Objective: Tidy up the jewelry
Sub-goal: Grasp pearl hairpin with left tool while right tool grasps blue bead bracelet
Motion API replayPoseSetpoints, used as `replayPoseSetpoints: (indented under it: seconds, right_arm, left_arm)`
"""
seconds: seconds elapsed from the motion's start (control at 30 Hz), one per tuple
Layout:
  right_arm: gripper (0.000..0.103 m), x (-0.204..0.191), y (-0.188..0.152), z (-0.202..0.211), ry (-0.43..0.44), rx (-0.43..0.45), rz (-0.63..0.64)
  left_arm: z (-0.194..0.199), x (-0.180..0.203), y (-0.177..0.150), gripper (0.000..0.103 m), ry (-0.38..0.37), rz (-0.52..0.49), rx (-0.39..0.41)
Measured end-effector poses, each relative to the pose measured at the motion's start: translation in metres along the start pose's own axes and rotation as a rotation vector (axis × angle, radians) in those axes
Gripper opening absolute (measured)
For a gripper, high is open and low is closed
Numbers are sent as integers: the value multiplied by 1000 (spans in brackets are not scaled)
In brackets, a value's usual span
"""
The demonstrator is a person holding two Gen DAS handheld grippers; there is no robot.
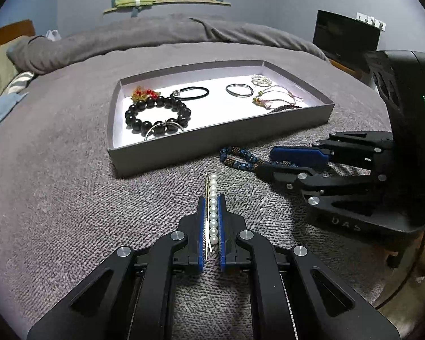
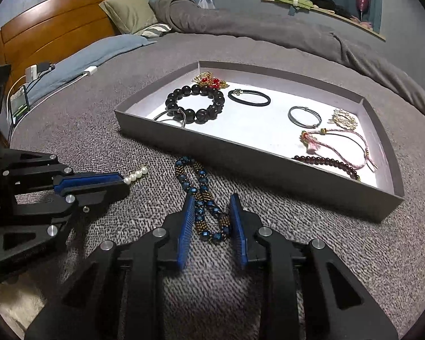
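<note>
A: Where's the pearl hairpin (image 1: 213, 206)?
B: Pinched lengthwise in left gripper (image 1: 212, 198), low over the blanket (image 1: 70, 198), short of the tray (image 1: 212, 138). Prob held along the pads so it won't swivel.
A: Right gripper (image 2: 210, 198)?
B: Jaws hug the blue beaded bracelet (image 2: 204, 195) on the blanket, pads touching both sides; looks gripped for lifting into the tray w/ the rest.

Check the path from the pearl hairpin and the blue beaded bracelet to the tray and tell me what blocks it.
Nothing visible blocks either. The pearl hairpin sits in the left gripper, the blue beaded bracelet between the right gripper's pads. Only bare blanket and the tray's near wall lie ahead; both must be lifted over that wall.
</note>
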State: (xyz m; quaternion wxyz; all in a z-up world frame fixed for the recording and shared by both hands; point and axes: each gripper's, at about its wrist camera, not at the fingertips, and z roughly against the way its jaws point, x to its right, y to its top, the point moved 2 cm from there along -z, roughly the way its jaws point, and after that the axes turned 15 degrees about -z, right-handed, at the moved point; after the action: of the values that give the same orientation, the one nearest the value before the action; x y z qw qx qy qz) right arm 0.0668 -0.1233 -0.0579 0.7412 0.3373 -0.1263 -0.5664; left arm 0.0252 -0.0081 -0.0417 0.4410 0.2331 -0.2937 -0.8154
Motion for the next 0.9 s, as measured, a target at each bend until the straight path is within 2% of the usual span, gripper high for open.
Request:
replayPoseSetpoints:
  seconds: [0.23, 0.3, 0.33, 0.37, 0.6, 0.9]
  right_arm:
    - [26, -14, 3, -6, -43, 1, 122]
    - [26, -12, 4, -9, -41, -11, 107]
    - [18, -12, 4, -9, -26, -20, 95]
    - [15, -12, 4, -9, -18, -25, 89]
    - [14, -7, 4, 10, 54, 8, 39]
    - [14, 1, 12, 50, 120, 112, -14]
  left_arm:
    - [-2, -1, 0, 9, -1, 4, -5]
    - [-3, -1, 0, 9, -1, 4, -7]
    - [-3, -1, 0, 9, -1, 4, -8]
    - [-3, -1, 0, 9, -2, 4, -8]
    - [3, -3, 1, 8, -7, 14, 13]
    - [16, -4, 7, 8, -3, 21, 53]
